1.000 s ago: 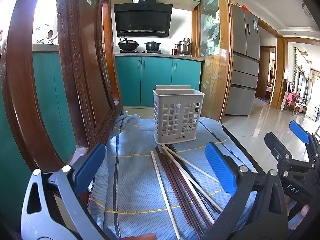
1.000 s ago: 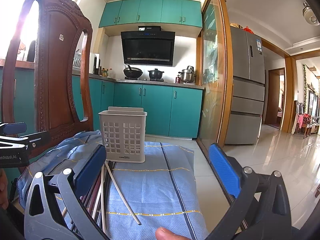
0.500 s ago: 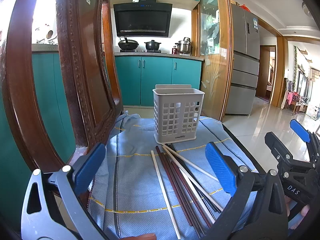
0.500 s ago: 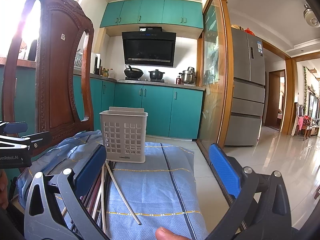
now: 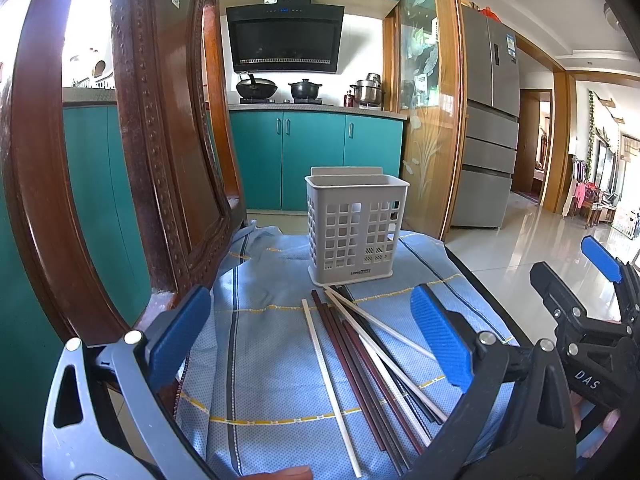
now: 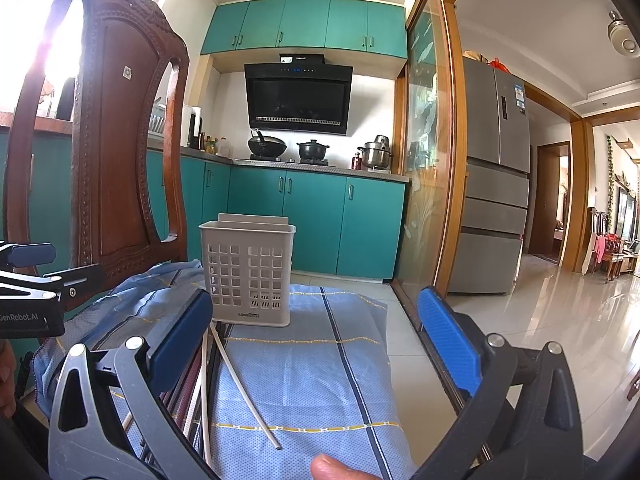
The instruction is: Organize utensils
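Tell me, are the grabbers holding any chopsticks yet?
No. The left gripper and right gripper are both open and empty; the white and dark wooden chopsticks lie loose on the blue cloth.

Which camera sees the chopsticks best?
The left wrist view: the chopsticks lie fanned out in full between its open fingers. In the right wrist view its left finger hides most of them.

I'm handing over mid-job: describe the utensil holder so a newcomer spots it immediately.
Find the carved wooden chair with the blue cloth spread beside it. At the cloth's far end stands the utensil holder, upright, just beyond the loose chopsticks. It is the only pale grey plastic basket with square holes.
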Action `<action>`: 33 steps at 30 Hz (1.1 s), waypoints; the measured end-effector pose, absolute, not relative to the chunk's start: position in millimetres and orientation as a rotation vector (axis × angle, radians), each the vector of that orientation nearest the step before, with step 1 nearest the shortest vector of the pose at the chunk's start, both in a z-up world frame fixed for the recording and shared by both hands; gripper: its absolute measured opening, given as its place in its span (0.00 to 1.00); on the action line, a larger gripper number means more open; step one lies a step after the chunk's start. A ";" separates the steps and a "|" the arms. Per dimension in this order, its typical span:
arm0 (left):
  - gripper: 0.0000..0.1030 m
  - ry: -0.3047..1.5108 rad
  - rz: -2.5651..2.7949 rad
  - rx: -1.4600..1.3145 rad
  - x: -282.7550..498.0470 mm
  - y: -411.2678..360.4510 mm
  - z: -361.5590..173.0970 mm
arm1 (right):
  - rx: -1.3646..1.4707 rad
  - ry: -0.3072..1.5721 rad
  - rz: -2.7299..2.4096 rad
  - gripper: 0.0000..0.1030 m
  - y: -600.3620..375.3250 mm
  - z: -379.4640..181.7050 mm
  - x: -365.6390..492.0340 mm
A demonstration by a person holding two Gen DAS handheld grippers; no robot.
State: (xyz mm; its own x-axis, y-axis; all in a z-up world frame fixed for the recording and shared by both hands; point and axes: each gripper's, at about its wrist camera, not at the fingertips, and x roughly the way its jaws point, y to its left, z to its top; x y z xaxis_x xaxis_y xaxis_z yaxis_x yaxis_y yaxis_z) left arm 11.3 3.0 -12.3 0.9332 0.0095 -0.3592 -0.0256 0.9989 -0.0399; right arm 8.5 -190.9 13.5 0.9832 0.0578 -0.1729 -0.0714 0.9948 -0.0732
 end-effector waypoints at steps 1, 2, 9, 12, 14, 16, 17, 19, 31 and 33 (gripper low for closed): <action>0.97 0.366 0.018 -0.042 10.8 2.2 -10.6 | -0.079 0.171 0.065 0.98 -191.2 13.8 8.5; 0.97 0.366 0.017 -0.043 10.9 2.3 -10.5 | -0.079 0.170 0.065 0.98 -190.8 13.6 8.4; 0.97 0.363 0.018 -0.040 10.6 2.2 -11.3 | -0.079 0.170 0.065 0.98 -190.7 13.9 8.3; 0.97 0.365 0.019 -0.038 10.5 1.9 -11.2 | -0.079 0.167 0.064 0.98 -190.9 14.5 7.9; 0.97 0.365 0.019 -0.037 10.0 1.5 -10.9 | -0.080 0.168 0.064 0.98 -190.6 14.5 7.9; 0.97 0.364 0.019 -0.037 10.0 1.7 -10.9 | -0.080 0.167 0.065 0.98 -190.6 14.2 7.7; 0.97 0.365 0.019 -0.037 10.2 1.6 -10.8 | -0.080 0.167 0.065 0.98 -190.8 14.5 7.9; 0.97 0.366 0.019 -0.037 10.1 1.9 -10.8 | -0.083 0.166 0.064 0.98 -190.8 14.5 7.8; 0.97 0.365 0.018 -0.034 8.7 0.9 -9.6 | -0.081 0.164 0.063 0.98 -190.6 14.9 7.3; 0.97 0.364 0.018 -0.034 8.7 0.5 -9.8 | -0.083 0.163 0.063 0.98 -191.4 15.5 7.6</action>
State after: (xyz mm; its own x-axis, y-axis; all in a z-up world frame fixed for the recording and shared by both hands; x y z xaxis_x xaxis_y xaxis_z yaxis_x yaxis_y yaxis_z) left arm 8.7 0.5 -9.8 0.9344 0.0110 -0.3560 -0.0233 0.9993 -0.0304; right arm 7.6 -191.4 15.5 0.9848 0.0559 -0.1645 -0.0693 0.9946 -0.0770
